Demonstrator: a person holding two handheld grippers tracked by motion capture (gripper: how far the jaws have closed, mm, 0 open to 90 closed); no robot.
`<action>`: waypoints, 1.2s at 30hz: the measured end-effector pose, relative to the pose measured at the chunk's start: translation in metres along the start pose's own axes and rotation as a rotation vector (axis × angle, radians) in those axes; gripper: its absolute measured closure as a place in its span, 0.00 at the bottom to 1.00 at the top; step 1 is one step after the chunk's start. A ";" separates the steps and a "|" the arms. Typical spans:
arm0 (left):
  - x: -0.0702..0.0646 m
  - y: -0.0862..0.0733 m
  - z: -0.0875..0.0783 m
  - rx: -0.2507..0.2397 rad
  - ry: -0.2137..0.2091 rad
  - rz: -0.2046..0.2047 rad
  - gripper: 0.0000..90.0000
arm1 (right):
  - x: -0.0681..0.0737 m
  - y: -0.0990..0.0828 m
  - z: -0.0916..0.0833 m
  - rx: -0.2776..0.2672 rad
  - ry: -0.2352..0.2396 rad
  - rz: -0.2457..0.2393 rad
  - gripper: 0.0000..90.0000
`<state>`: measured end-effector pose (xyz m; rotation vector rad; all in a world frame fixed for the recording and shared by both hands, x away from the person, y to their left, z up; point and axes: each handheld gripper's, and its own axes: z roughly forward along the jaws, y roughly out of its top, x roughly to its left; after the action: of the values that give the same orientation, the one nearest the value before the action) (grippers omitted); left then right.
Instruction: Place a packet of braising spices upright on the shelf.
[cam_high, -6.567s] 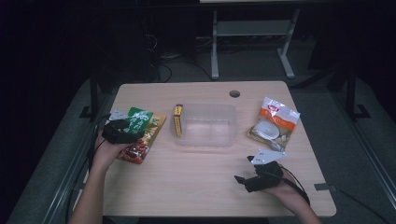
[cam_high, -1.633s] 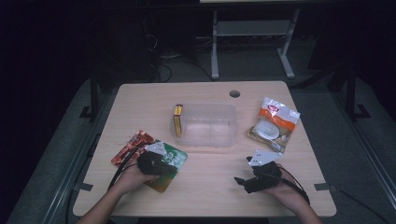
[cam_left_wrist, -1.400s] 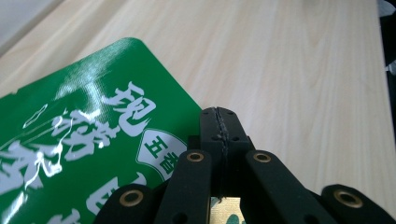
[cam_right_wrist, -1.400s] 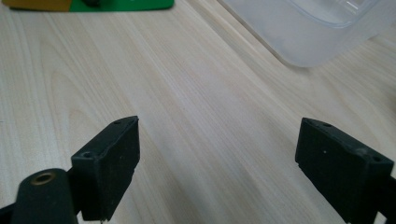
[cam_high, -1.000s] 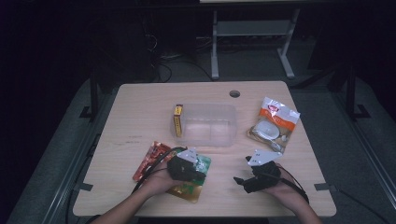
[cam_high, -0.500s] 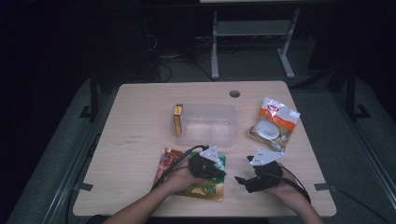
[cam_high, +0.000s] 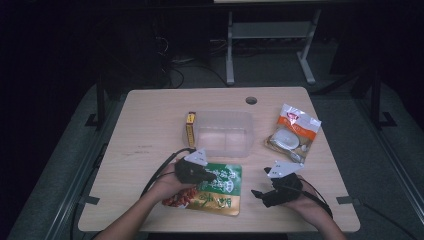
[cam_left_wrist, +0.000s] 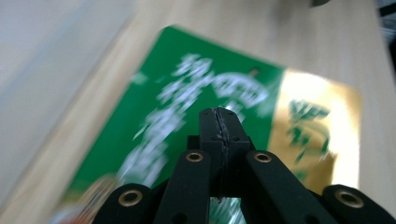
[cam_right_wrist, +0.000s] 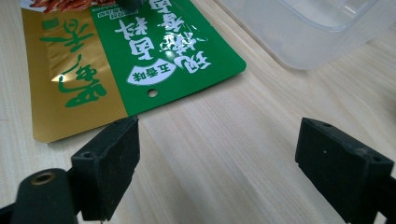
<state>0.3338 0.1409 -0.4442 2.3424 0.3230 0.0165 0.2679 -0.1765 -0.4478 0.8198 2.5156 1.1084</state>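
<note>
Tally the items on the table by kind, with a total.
Snack packets: 2, green and gold packet, orange and white packet
Clear plastic tubs: 1, tub
Small yellow boxes: 1, box
Total: 4

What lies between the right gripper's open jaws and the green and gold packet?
Nothing visible. In the right gripper view, bare table lies between the right gripper and the green and gold packet. The left gripper, jaws shut, sits on the packet's far side.
</note>
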 end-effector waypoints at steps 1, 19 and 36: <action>0.004 -0.006 -0.008 0.004 0.027 -0.010 1.00 | 0.000 0.000 0.000 0.000 -0.001 0.000 0.15; 0.054 -0.045 -0.026 0.042 0.162 -0.097 1.00 | 0.001 0.000 0.002 0.007 0.004 0.001 0.15; 0.022 -0.059 -0.044 0.008 0.096 -0.061 0.87 | 0.002 0.000 0.003 0.018 0.005 0.003 0.15</action>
<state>0.3374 0.2168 -0.4551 2.3433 0.4427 0.0989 0.2680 -0.1734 -0.4498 0.8269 2.5324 1.0913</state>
